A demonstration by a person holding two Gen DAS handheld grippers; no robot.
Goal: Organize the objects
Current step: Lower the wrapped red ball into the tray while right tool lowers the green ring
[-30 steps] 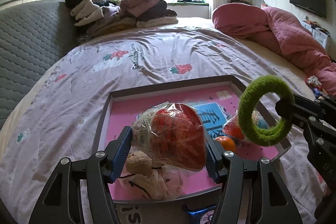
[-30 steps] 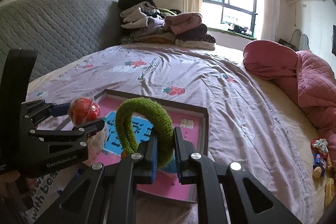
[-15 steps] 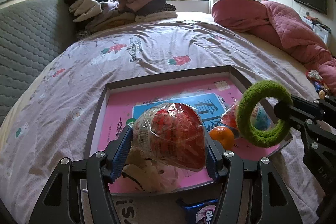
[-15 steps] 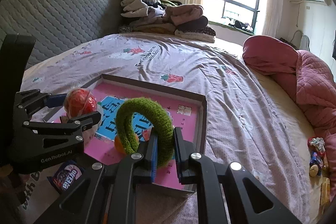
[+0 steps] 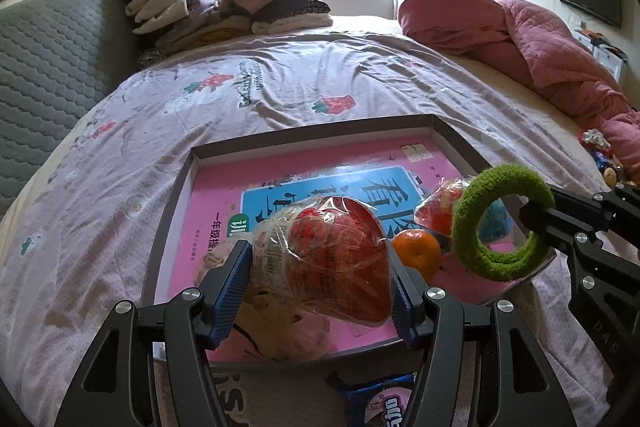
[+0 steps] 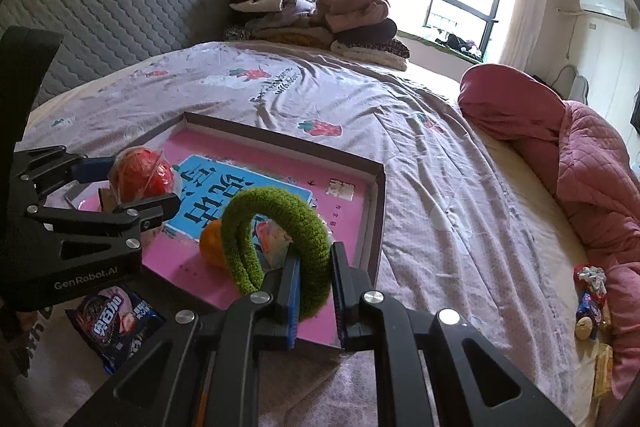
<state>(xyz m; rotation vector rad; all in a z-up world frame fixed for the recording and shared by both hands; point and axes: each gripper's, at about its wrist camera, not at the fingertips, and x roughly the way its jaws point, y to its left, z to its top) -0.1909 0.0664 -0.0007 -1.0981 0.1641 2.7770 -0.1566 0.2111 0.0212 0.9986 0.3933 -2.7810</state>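
My left gripper is shut on a red item wrapped in clear plastic, held above the near part of the pink-lined tray. At the right of the same view, my right gripper is shut on a green fuzzy ring, which hangs over the tray's right corner. In the right wrist view the ring stands upright between the shut fingers of the right gripper. The left gripper with the red item is at the left.
In the tray lie an orange, a small clear packet and a beige soft item. A blue snack packet lies on the bed before the tray. A pink quilt, piled clothes and small items lie farther off.
Both views have tipped down a little, so the orange and the blue snack packet now show. Both grips are unchanged.
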